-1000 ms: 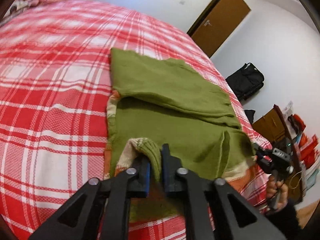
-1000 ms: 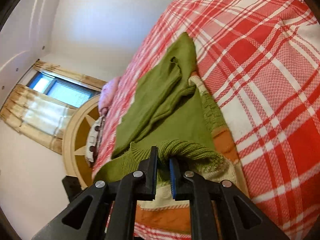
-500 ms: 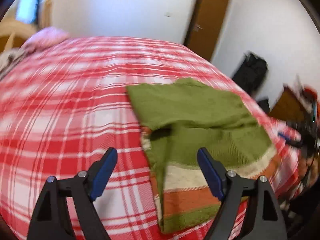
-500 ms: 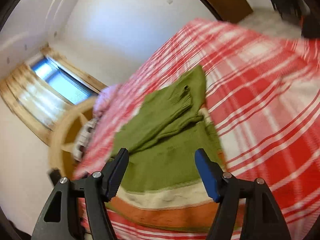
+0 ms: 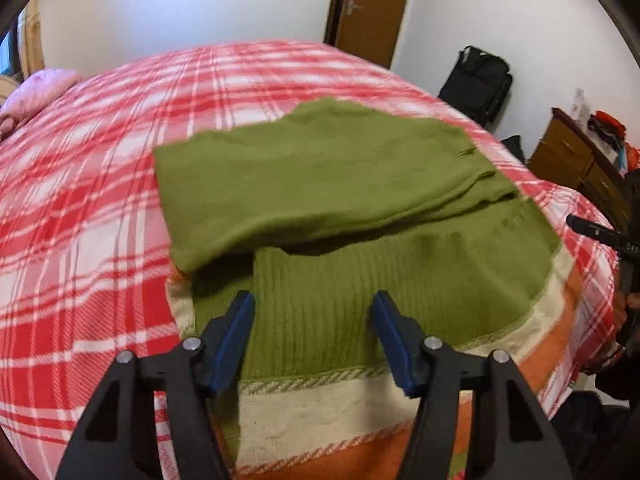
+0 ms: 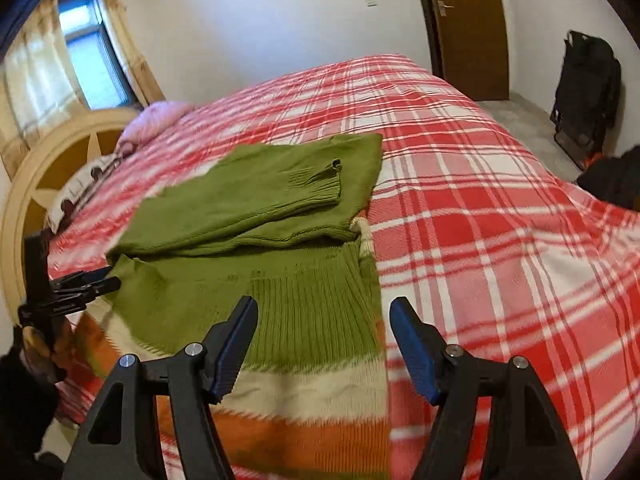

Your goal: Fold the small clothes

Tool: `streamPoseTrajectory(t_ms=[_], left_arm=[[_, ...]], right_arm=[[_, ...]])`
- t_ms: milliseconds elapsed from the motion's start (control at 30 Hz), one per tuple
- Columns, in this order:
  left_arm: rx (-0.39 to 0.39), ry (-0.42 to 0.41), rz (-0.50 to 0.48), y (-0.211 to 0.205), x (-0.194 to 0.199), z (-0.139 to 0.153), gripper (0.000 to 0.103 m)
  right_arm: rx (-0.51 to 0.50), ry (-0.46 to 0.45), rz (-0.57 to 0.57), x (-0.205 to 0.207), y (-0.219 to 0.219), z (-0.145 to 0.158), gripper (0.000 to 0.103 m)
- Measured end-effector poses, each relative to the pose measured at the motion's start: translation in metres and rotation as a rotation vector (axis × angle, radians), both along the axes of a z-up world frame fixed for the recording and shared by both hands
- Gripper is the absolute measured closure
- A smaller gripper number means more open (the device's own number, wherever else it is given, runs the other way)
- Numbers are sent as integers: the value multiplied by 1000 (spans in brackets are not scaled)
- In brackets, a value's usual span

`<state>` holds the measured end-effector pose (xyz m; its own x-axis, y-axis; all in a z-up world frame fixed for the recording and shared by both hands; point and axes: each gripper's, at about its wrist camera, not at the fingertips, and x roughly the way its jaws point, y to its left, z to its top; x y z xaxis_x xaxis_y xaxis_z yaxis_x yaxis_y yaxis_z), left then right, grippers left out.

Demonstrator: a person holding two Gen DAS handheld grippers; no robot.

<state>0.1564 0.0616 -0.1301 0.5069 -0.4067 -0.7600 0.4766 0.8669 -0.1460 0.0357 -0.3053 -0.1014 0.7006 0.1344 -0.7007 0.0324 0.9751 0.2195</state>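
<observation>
A green knit sweater (image 5: 340,196) with cream and orange stripes at its hem lies partly folded on the bed, its sleeves laid across the body; it also shows in the right wrist view (image 6: 256,216). My left gripper (image 5: 312,320) is open and empty, hovering over the sweater's near left part. My right gripper (image 6: 322,322) is open and empty, over the sweater's near right edge. The right gripper also shows at the right edge of the left wrist view (image 5: 600,234), and the left gripper at the left edge of the right wrist view (image 6: 80,284).
The bed has a red and white plaid cover (image 6: 480,200). A pink pillow (image 6: 154,120) and a wooden headboard (image 6: 44,168) are at its far end. A brown door (image 5: 372,4), a black bag (image 5: 478,80) and a wooden dresser (image 5: 576,156) stand beside the bed.
Both grippers were shut on the sweater's edge one second ago. They let go, opened wide and pulled back; the folded-over part now lies flat on the sweater.
</observation>
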Motion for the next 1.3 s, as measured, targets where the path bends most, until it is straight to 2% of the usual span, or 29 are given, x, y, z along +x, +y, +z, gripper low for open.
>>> streamPoseTrajectory(t_ms=[67, 133, 267, 367, 433, 500, 567, 600, 633, 933, 1100, 1200, 1300], left_arm=[[-24, 26, 13, 4, 0, -4, 40], [-67, 40, 26, 10, 0, -3, 40], [-81, 55, 19, 11, 2, -3, 37], [-103, 69, 9, 10, 5, -4, 34], [-117, 74, 11, 10, 6, -4, 34], [-131, 77, 9, 10, 6, -3, 38], [-131, 82, 15, 11, 5, -3, 60], [-134, 92, 23, 12, 3, -3, 80], [-144, 102, 27, 14, 2, -4, 88], [-122, 61, 71, 10, -7, -1, 91], [-213, 4, 109, 24, -21, 27, 91], [-194, -24, 145, 27, -20, 39, 91], [-214, -54, 168, 30, -11, 54, 91]], right_arm=[[-35, 19, 18, 13, 5, -7, 34], [-83, 43, 40, 26, 11, -17, 44], [-198, 76, 60, 37, 25, -33, 49], [-242, 64, 75, 33, 33, -30, 82], [-248, 61, 74, 28, 34, -26, 91], [-242, 53, 73, 23, 34, -21, 92], [-228, 37, 66, 15, 35, -15, 95], [-215, 24, 62, 10, 35, -11, 95], [-209, 10, 56, 6, 35, -7, 95], [-218, -39, 27, -3, 43, 9, 95], [-282, -146, -1, -15, 53, 43, 95], [-328, -198, 1, -12, 62, 60, 95], [-361, -241, 23, 1, 71, 76, 95]])
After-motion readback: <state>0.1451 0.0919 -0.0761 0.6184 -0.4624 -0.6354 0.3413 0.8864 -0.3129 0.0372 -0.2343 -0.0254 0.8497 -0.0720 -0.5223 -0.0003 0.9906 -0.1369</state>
